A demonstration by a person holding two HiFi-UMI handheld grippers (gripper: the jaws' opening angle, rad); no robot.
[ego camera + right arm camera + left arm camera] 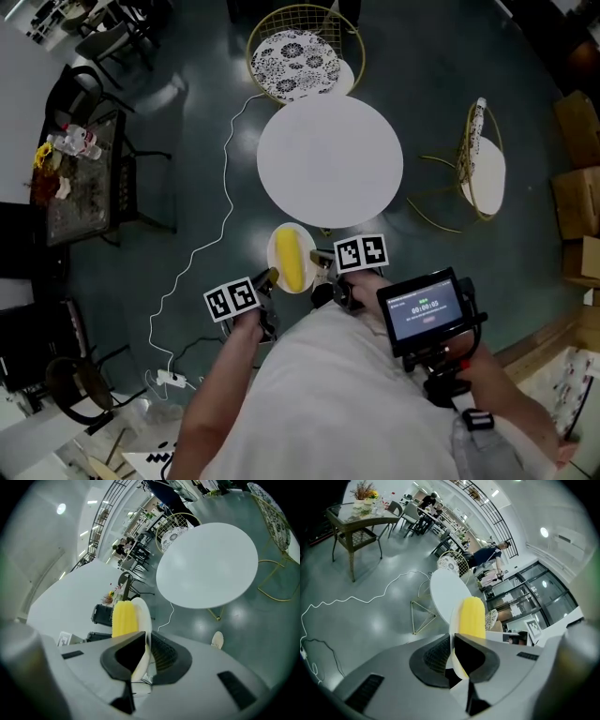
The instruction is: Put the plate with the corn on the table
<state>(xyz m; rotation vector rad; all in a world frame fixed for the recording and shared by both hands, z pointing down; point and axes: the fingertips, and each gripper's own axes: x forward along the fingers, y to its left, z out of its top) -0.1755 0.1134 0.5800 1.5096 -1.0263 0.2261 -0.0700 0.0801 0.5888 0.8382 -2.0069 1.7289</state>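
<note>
**Desk:** Dark glossy floor (pixel 187 169) all round you, I gather. What stands on it?

**Operator:** I see a round white tabletop (pixel 330 159) ahead of me. A gold wire chair with a black-and-white patterned cushion (pixel 295 58) is at its far side, and a second gold wire chair (pixel 480 161) is off to its right. A thin white cable (pixel 199 253) snakes across the floor on my left.

**Desk:** And the plate?

**Operator:** I have the white oval plate (pixel 292 260) held up between both tools, close to the tabletop's near edge and not resting on it. The yellow corn cob (pixel 290 259) lies lengthwise along the plate's middle.

**Desk:** How are the jaws?

**Operator:** My left hand-held gripper (pixel 270 278) is clenched on the plate's left rim. In its own view the rim runs edge-on between the two dark pads, and the cob rises beyond them. My right hand-held gripper (pixel 322 262) is clamped on the opposite rim the same way. There the cob sits left of the plate's edge, and the tabletop is further off.

**Desk:** Anything near your arms?

**Operator:** A small lit screen on a black mount (pixel 427 307) sits by my right forearm.
</note>
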